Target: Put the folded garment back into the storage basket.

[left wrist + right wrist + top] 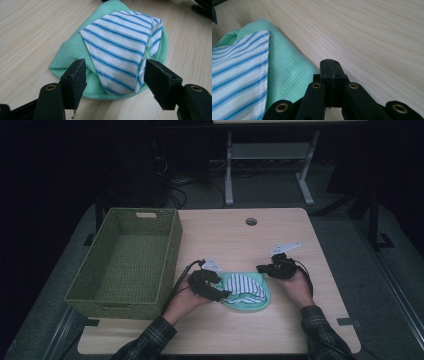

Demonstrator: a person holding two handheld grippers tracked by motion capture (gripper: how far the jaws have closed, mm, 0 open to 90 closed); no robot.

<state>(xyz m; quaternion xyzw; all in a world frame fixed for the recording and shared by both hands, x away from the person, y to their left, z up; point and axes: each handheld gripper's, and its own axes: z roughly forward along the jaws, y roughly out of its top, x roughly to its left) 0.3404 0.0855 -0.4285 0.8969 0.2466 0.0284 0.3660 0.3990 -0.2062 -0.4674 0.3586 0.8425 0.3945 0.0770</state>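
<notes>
A mint-green waffle cloth point(252, 304) lies on the wooden table point(225, 235) near its front edge, with a blue-and-white striped cloth point(244, 285) folded on top of it. My left gripper point(223, 295) is at the pile's left side; in the left gripper view it point(116, 82) stands open, its jaws on either side of the striped cloth's point(120, 50) near corner without pressing on it. My right gripper point(261, 268) sits just right of the pile's far corner. It point(331, 67) is shut with nothing in it, low over bare wood beside the green cloth point(287, 72).
A green woven basket point(172, 250) with nothing visible in it stands on the table's left side, close to my left hand. A cable hole point(251, 221) marks the table's far edge. Bare wood lies to the right of and behind the cloths.
</notes>
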